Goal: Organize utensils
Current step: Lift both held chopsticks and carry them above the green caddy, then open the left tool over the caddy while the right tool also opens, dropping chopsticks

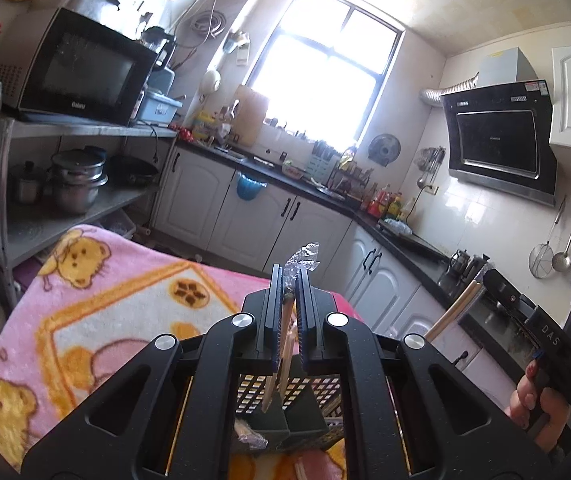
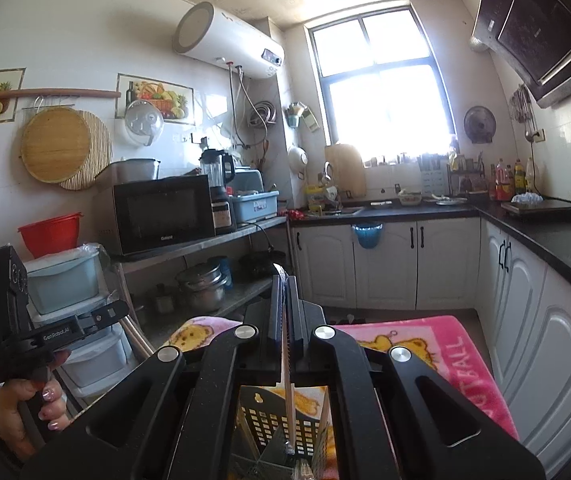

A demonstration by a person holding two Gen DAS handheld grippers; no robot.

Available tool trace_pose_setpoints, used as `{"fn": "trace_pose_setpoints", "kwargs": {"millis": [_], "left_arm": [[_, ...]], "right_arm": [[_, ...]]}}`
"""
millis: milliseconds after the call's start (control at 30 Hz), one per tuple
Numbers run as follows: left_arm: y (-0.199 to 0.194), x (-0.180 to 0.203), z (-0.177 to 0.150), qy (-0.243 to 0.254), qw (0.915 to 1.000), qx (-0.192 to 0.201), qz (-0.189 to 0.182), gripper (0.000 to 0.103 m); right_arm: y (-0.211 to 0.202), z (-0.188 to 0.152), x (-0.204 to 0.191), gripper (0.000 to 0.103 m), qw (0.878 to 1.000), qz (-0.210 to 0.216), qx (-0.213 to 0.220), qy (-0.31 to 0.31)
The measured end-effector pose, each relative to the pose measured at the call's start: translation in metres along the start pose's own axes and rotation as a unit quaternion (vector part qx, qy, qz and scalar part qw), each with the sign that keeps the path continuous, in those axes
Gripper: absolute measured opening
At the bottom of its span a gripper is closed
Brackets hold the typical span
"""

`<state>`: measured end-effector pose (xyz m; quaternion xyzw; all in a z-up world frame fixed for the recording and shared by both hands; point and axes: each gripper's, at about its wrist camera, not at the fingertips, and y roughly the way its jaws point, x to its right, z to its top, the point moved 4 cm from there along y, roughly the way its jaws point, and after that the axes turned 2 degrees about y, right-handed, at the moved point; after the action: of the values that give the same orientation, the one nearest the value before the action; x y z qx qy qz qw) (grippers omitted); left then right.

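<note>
My left gripper point(image 1: 290, 276) is shut on a pair of wooden chopsticks point(image 1: 281, 356) with clear plastic wrap point(image 1: 303, 258) at the top. Their lower ends hang into a black perforated utensil holder point(image 1: 285, 400) on the pink blanket. My right gripper point(image 2: 284, 284) is shut on pale chopsticks point(image 2: 288, 404) that hang down into the same black holder point(image 2: 281, 420). The right gripper also shows in the left wrist view point(image 1: 525, 312) at the right, with chopsticks point(image 1: 455, 310) sticking out of it. The left gripper shows at the left of the right wrist view point(image 2: 97, 316).
A pink cartoon blanket point(image 1: 117, 312) covers the table under the holder. A steel shelf point(image 1: 81, 130) with a microwave point(image 1: 85, 68) and pots stands at the left. White cabinets with a black counter point(image 2: 545, 236) run along the back and right.
</note>
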<state>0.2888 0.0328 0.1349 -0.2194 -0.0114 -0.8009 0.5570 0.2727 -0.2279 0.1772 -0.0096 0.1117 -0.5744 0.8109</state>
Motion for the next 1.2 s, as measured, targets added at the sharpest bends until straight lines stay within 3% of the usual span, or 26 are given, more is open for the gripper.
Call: {"fn": "trace_pose_setpoints", "kwargs": {"millis": [667,733,800,833,967,1200], "left_arm": [[0.037,-0.01,-0.043,-0.022,0.9971,-0.071,-0.018,0.004],[0.04,-0.012,-0.047,-0.025,0.9964,-0.079,-0.017,0.005],[0.04,-0.013,-0.05,-0.025,0.9962,-0.082,-0.014,0.015],[0.04,-0.014,-0.051,-0.026,0.996,-0.084,-0.013,0.021],[0.037,-0.016,-0.054,-0.025,0.996,-0.085,-0.01,0.028],[0.023,-0.016,-0.053,-0.017,0.9967,-0.079,0.001,0.061]], "right_arm": [[0.028,-0.045,-0.001,0.003,0.997,0.006,-0.071,0.008],[0.03,-0.049,0.0,0.01,0.997,0.001,-0.078,0.009],[0.031,-0.053,0.002,0.022,0.996,-0.001,-0.083,0.012],[0.03,-0.054,0.003,0.023,0.996,-0.001,-0.084,0.012],[0.029,-0.059,0.006,0.027,0.996,-0.008,-0.092,0.014],[0.019,-0.068,0.012,0.038,0.995,-0.02,-0.099,0.012]]}}
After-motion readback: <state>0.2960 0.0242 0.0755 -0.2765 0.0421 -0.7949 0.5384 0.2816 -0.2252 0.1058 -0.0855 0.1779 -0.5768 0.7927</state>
